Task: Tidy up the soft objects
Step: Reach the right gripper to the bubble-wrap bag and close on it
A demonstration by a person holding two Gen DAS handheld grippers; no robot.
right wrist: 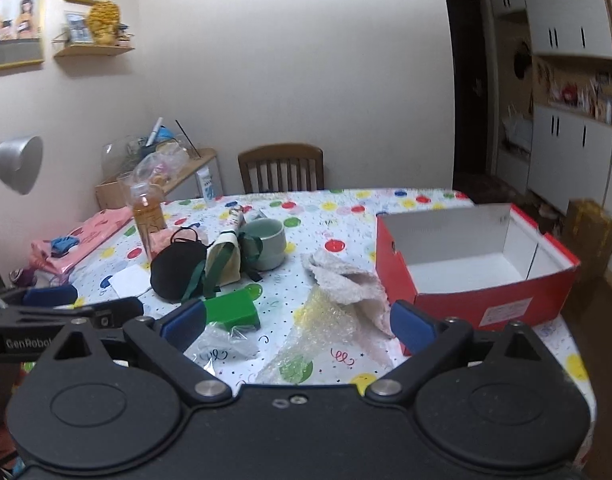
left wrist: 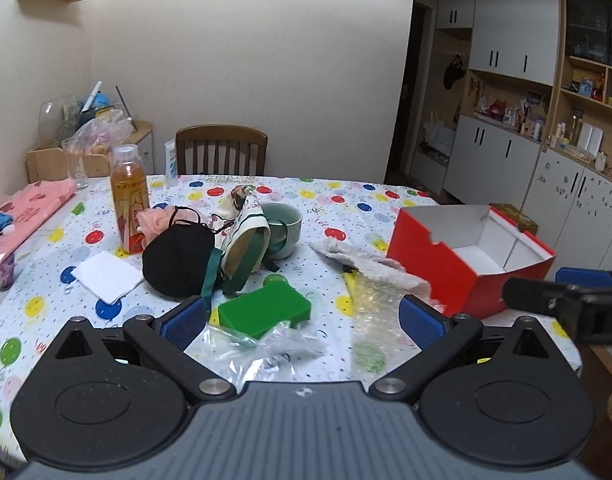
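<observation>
I am holding my left tongs (left wrist: 302, 316) and right tongs (right wrist: 298, 320) level above the near edge of the desk (right wrist: 346, 208), both spread wide and gripping nothing. Just ahead of the left tongs a blocky green sponge (left wrist: 264, 310) is lying flat beside crinkled clear plastic (left wrist: 266, 344). Ahead of the right tongs a fuzzy white cloth (right wrist: 346, 280) is stretching diagonally, its long axis running toward my right blue pad, over a bubble-wrap sheet (right wrist: 318, 320). An open red cardboard box (right wrist: 478, 256) is sitting to the right; a rounded black mask (left wrist: 178, 258) farther left.
</observation>
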